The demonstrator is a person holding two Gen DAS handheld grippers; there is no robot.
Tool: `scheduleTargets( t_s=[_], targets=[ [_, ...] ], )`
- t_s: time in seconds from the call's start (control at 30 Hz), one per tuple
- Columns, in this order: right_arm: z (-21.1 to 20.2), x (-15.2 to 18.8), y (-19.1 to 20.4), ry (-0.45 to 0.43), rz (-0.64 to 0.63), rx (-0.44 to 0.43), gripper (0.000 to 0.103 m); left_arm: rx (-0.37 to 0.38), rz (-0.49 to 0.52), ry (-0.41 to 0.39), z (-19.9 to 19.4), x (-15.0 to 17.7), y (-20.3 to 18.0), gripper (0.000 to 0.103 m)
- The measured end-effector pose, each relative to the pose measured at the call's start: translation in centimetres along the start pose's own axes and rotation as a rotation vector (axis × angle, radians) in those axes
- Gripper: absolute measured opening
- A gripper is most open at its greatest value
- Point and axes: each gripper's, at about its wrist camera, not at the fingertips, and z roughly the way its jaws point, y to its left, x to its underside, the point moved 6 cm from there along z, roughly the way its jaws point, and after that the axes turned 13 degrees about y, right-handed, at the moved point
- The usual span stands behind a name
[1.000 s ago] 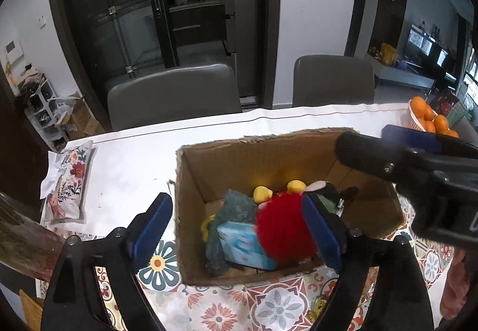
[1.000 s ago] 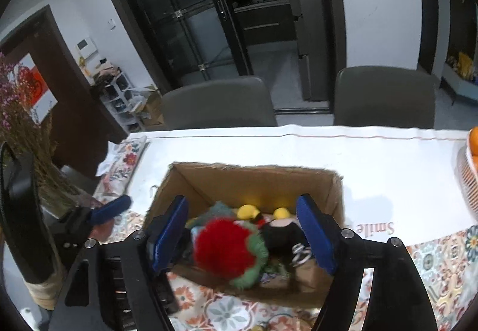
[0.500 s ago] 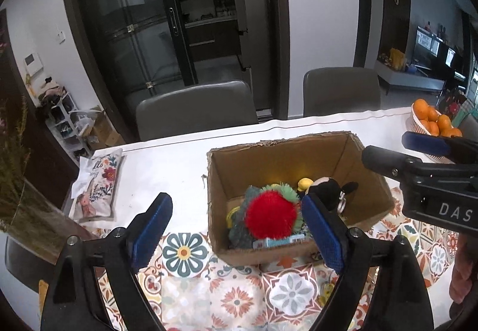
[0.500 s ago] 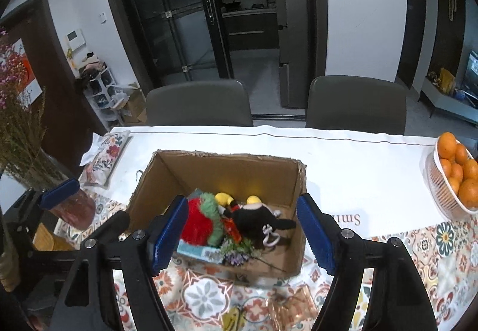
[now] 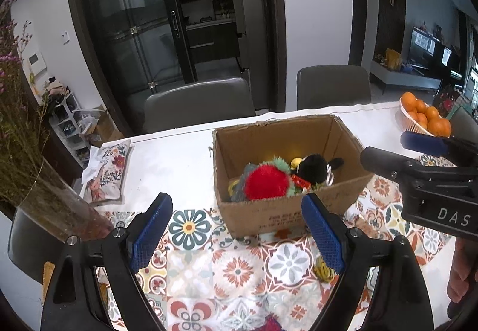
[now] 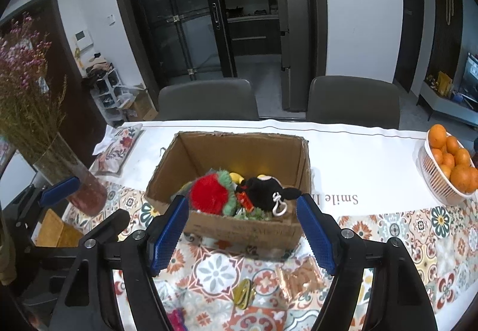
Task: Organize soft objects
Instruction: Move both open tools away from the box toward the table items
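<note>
An open cardboard box stands on the patterned tablecloth. Inside lie a red and green fluffy toy, a black plush with a white clip and a yellow toy. My left gripper is open and empty, held in front of the box. My right gripper is open and empty, also short of the box's near wall; it shows from the side in the left wrist view.
A glass vase of dried flowers stands at the left. A floral pouch lies behind it. A basket of oranges sits at the right. Small yellow and pink items lie near the front edge. Two chairs stand beyond.
Both grippers have pulled back and up from the box. The soft toys have stayed inside it, and more of the table shows.
</note>
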Motion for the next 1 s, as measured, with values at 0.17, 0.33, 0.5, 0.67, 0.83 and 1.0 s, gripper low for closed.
scheduleTargets(
  t_s=[0.17, 0.33, 0.5, 0.67, 0.83, 1.0],
  targets=[
    [-0.4, 1.1, -0.5, 0.001, 0.002, 0.020, 0.076, 0.000, 0.000, 0.010, -0.6, 1.4, -0.2, 0.089],
    [-0.5, 2.1, -1.7, 0.011, 0.004, 0.030, 0.076, 0.025, -0.012, 0.031, -0.7, 3.0, -1.3, 0.089],
    [-0.1, 3.4, -3.1, 0.028, -0.008, 0.031, 0.076, 0.051, -0.010, 0.057, -0.1, 4.4, -3.1, 0.089],
    [0.8, 5.0, -4.6, 0.055, -0.010, 0.023, 0.076, 0.068, -0.016, 0.084, 1.0, 5.5, -4.9, 0.089],
    [2.3, 6.7, -5.8, 0.104, -0.010, 0.000, 0.076, 0.074, -0.020, 0.122, 2.6, 6.8, -6.5, 0.089],
    [4.3, 8.3, -6.7, 0.159, -0.019, -0.022, 0.076, 0.089, -0.023, 0.154, 4.4, 8.3, -8.1, 0.089]
  ],
)
